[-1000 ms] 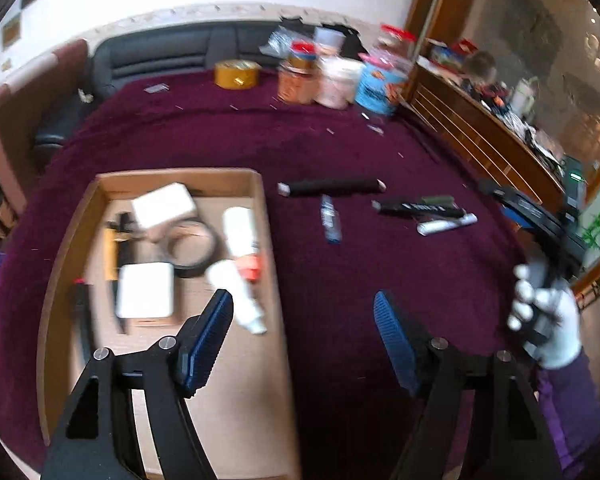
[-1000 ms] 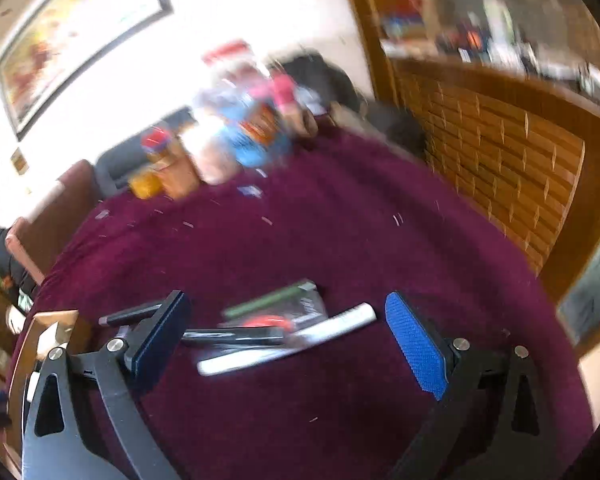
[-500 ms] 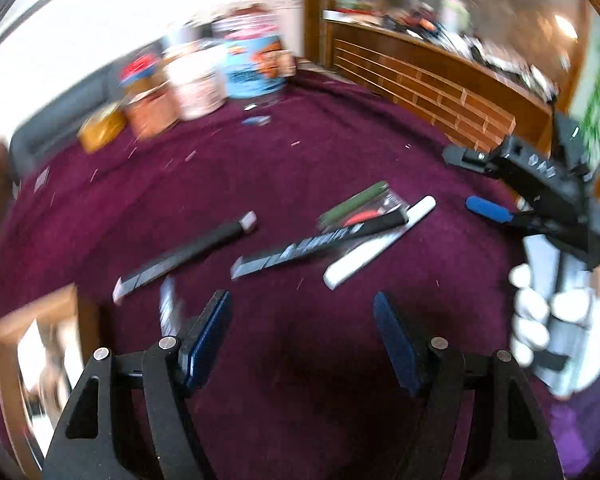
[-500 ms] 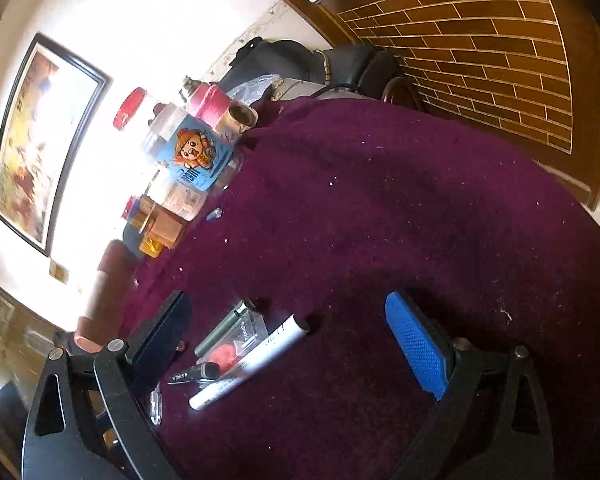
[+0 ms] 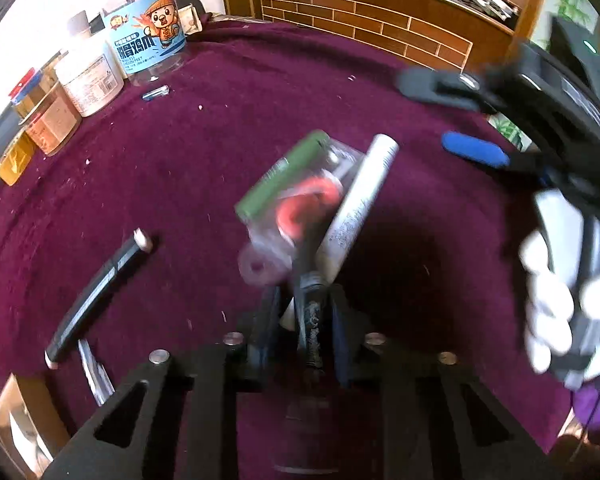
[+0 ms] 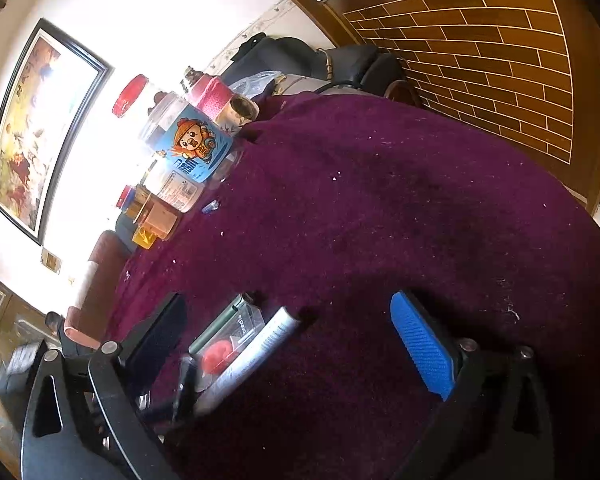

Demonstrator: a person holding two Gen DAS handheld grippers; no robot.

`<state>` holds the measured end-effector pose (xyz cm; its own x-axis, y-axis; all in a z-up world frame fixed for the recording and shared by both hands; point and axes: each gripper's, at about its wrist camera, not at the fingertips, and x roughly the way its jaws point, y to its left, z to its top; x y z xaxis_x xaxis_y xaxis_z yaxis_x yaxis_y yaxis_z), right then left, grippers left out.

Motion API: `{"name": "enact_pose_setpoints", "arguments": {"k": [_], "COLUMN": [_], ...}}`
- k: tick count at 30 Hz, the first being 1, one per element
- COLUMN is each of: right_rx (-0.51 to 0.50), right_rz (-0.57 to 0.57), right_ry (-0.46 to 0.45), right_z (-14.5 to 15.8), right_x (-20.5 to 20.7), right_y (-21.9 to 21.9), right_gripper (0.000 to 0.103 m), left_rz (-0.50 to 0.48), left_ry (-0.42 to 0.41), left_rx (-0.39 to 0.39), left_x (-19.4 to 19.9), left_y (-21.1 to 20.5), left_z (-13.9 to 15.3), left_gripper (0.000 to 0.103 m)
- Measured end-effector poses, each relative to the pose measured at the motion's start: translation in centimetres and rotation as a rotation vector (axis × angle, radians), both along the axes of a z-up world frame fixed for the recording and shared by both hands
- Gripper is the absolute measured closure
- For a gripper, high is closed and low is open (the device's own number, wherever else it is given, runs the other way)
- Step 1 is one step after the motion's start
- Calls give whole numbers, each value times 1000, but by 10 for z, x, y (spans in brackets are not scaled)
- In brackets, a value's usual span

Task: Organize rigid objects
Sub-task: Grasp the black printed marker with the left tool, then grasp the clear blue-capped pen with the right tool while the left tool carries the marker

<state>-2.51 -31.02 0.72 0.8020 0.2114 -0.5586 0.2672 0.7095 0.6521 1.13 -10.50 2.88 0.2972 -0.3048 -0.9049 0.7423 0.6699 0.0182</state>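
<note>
My left gripper (image 5: pixel 305 307) points down at the purple cloth and its jaws are closing, with a black pen (image 5: pixel 311 332) squeezed between the pads. A white marker (image 5: pixel 360 208) and a clear packet (image 5: pixel 296 196) with a green header and a red item lie just beyond, touching the pen. A black marker (image 5: pixel 100 296) and a small pen (image 5: pixel 94 372) lie to the left. My right gripper (image 6: pixel 288 304) hovers open above the white marker (image 6: pixel 256 352) and packet (image 6: pixel 228 332), holding nothing. It also shows at the right in the left wrist view, in a gloved hand (image 5: pixel 556 304).
Jars and tubs (image 5: pixel 144 28) stand along the table's far edge, with a small battery (image 5: pixel 156 92) in front of them. A cardboard box corner (image 5: pixel 24 420) shows at lower left. A wooden cabinet (image 6: pixel 480 52) stands behind the table.
My left gripper swung from over the cardboard box to the pens on the right, came down, and its jaws closed around the black pen. The right gripper rolled and stayed open.
</note>
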Motion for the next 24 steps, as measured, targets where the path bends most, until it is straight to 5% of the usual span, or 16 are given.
{"name": "enact_pose_setpoints", "arguments": {"k": [5,8,12,14,15,17,18,24], "right_rx": [-8,-11,-9,-11,-13,-19,-21,-28], "right_rz": [0,-1,-3,-4,-5,-4,-4,0], "right_ry": [-3,-5,-6,-7,-7,-8,-9,-8], "right_z": [0,0,0,0,0,0,0,0], "right_x": [0,-1,-1,-1,-1,-1,-1,-1], "right_y": [1,1,1,1,1,1,1,2], "right_gripper": [0,0,0,0,0,0,0,0], "left_rz": [27,58,71,52,44,45,61,149], "left_ry": [24,18,2,-58,-103,-69,-77,-25], "left_rx": [-31,-54,-118,-79,-65,-86,-81,-157], "left_x": [-35,-46,-57,-70,-78,-80,-81,-90], "left_y": [20,23,15,4,0,1,4,44], "left_z": [5,7,4,-1,-1,1,4,16], "left_gripper": [87,79,42,31,32,55,88,90]}}
